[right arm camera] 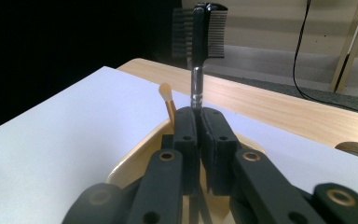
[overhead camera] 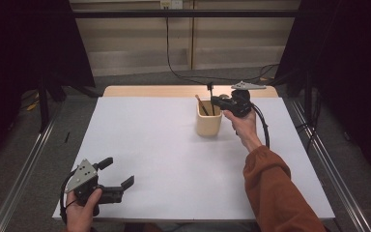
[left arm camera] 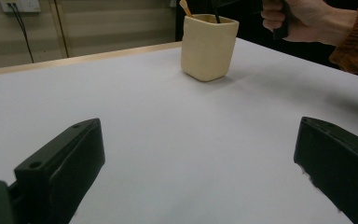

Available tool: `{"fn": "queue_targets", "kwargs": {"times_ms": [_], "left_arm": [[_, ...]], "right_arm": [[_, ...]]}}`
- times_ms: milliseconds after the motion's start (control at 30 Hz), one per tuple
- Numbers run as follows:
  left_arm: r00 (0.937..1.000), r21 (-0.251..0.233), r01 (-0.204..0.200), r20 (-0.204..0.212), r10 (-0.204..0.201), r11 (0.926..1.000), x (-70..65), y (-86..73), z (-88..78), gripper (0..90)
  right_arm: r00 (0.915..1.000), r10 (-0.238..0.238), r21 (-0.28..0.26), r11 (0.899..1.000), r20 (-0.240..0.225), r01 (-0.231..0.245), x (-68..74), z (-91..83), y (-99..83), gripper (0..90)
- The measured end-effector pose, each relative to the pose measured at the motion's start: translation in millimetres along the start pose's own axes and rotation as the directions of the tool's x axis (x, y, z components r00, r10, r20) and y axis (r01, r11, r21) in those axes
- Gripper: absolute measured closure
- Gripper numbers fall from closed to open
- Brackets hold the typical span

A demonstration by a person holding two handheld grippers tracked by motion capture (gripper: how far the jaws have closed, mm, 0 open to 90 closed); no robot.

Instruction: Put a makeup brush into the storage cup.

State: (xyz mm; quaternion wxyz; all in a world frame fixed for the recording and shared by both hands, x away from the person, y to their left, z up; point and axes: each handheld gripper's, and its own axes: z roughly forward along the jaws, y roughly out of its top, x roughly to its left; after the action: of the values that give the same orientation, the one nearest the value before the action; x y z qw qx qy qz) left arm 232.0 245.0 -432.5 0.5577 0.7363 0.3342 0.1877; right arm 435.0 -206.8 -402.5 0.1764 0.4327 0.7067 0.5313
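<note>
A cream cup (overhead camera: 208, 120) (left arm camera: 209, 46) stands on the white table top (overhead camera: 149, 145), right of centre toward the far side. A tan-tipped stick (overhead camera: 199, 102) (right arm camera: 167, 95) leans inside it. My right gripper (overhead camera: 214, 101) (right arm camera: 198, 122) hovers just over the cup's rim (right arm camera: 135, 154), shut on the thin handle of a black comb brush (right arm camera: 199, 28) (overhead camera: 210, 96). The brush stands upright with its toothed head on top and its lower end reaching into the cup. My left gripper (overhead camera: 120, 172) (left arm camera: 200, 140) rests at the near left corner, open, with nothing between its fingers.
A bare wooden strip (overhead camera: 174, 91) runs along the table's far edge. Metal rails (overhead camera: 24, 169) flank the table on both sides. A black cable (overhead camera: 183, 75) trails across the floor behind. Wide white surface lies between the two grippers.
</note>
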Motion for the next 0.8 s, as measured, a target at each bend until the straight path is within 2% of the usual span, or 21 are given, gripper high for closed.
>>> {"fn": "queue_targets", "kwargs": {"times_ms": [133,233,333,400,467,533,733,800], "left_arm": [[1.0000,-0.001,0.001,0.000,-0.001,1.0000,0.1,-0.3,-0.6,1.7],[1.0000,-0.003,0.002,-0.001,-0.002,1.0000,-0.1,-0.2,-0.8,1.7],[1.0000,-0.002,0.000,0.002,0.000,1.0000,-0.1,-0.1,-0.5,1.7],[1.0000,0.000,0.004,0.002,-0.004,1.0000,0.0,-0.1,-0.3,1.7],[1.0000,0.000,-0.001,0.004,0.001,1.0000,0.2,0.1,0.2,1.7],[1.0000,0.001,0.000,0.004,0.000,1.0000,-0.1,0.0,0.6,1.7],[1.0000,0.002,0.005,0.004,-0.005,1.0000,-0.5,0.1,1.2,1.7],[1.0000,0.003,0.000,0.003,0.000,1.0000,-0.1,0.4,1.5,1.7]], "right_arm": [[0.9999,0.010,-0.002,1.000,0.003,-0.010,-0.3,-1.2,0.4,71.0],[1.0000,0.000,-0.001,1.000,0.003,0.000,0.7,-1.4,0.3,62.5],[1.0000,-0.002,-0.008,1.000,-0.004,0.002,2.9,-1.8,1.4,48.3],[1.0000,-0.009,-0.012,1.000,-0.001,0.009,4.4,-2.3,2.7,35.3],[0.9995,-0.024,0.002,1.000,0.022,0.024,6.2,-2.0,3.7,26.7],[0.9993,-0.033,0.012,0.999,0.018,0.033,7.2,-1.6,3.1,23.3],[0.9997,-0.007,-0.001,1.000,0.024,0.007,7.0,-4.8,4.5,6.2],[0.9999,0.000,-0.010,1.000,0.014,0.000,6.4,-7.0,5.3,4.8]]}}
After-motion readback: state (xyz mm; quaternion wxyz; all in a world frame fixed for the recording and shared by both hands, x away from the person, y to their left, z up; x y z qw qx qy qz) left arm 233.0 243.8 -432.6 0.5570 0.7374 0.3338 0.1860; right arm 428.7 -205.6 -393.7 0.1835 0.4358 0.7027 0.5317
